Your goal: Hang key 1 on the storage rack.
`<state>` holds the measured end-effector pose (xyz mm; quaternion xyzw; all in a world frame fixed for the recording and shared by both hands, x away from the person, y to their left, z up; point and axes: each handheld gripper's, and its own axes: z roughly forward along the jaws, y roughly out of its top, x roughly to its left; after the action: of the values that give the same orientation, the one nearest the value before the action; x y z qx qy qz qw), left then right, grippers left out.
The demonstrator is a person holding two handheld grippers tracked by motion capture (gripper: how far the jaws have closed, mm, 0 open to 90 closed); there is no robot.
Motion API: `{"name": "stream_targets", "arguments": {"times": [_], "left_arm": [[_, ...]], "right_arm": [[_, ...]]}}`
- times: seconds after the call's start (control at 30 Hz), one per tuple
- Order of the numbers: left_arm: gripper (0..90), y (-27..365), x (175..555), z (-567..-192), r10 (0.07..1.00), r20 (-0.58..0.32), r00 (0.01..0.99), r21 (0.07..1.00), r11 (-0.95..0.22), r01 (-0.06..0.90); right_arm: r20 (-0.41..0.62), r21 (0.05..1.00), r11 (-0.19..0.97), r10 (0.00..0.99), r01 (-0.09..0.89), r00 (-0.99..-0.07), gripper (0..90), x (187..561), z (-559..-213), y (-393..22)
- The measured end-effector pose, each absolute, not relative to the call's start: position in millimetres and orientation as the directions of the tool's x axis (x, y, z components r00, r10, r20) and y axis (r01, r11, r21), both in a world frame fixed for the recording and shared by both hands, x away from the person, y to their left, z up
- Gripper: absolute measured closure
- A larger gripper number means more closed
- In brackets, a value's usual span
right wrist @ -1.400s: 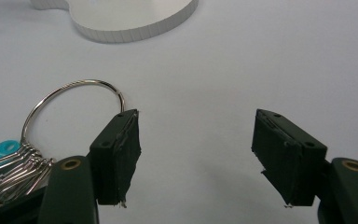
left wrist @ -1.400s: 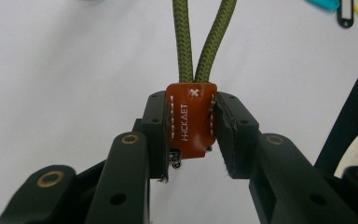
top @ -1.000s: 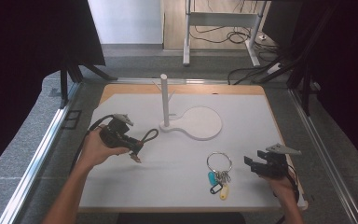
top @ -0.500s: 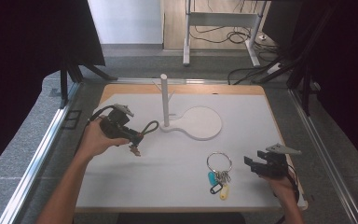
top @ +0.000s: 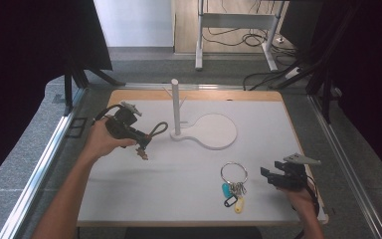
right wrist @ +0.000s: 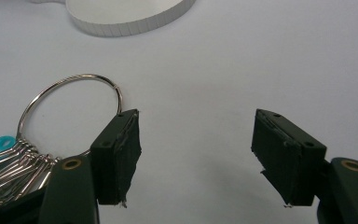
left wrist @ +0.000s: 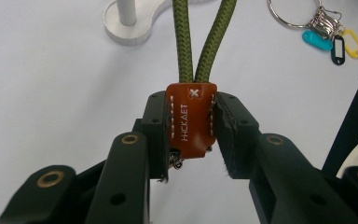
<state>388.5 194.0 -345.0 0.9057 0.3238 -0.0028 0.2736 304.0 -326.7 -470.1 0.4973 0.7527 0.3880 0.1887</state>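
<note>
The left gripper clamps the leather tab of the green cord loop, just left of the white peg stand. The right gripper, jaws released, hovers beside the key ring. Recommended: keep the loop spread, raise it above the peg top, then lower.

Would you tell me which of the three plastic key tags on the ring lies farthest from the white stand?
The yellow tag. It lies at the bunch's near end; the teal tag sits closest to the stand, and the black tag lies between.
</note>
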Motion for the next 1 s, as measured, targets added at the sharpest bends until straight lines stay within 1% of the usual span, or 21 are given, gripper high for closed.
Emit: {"name": "stream_targets", "arguments": {"times": [0.13,0.5,1.0], "left_arm": [[67.1,195,395,-342,0.589,-0.178,0.788,0.482,-0.645,0.592],[67.0,199,410,-340,0.596,-0.205,0.776,0.483,-0.628,0.610],[67.1,202,425,-326,0.605,-0.212,0.767,0.510,-0.602,0.615]], "right_arm": [[0.100,0.773,0.206,0.895,0.600,-0.436,32.4,304,-470,-327],[0.100,0.771,0.207,0.895,0.603,-0.435,32.4,305,-471,-327],[0.097,0.767,0.213,0.894,0.605,-0.437,32.4,305,-471,-327]]}}
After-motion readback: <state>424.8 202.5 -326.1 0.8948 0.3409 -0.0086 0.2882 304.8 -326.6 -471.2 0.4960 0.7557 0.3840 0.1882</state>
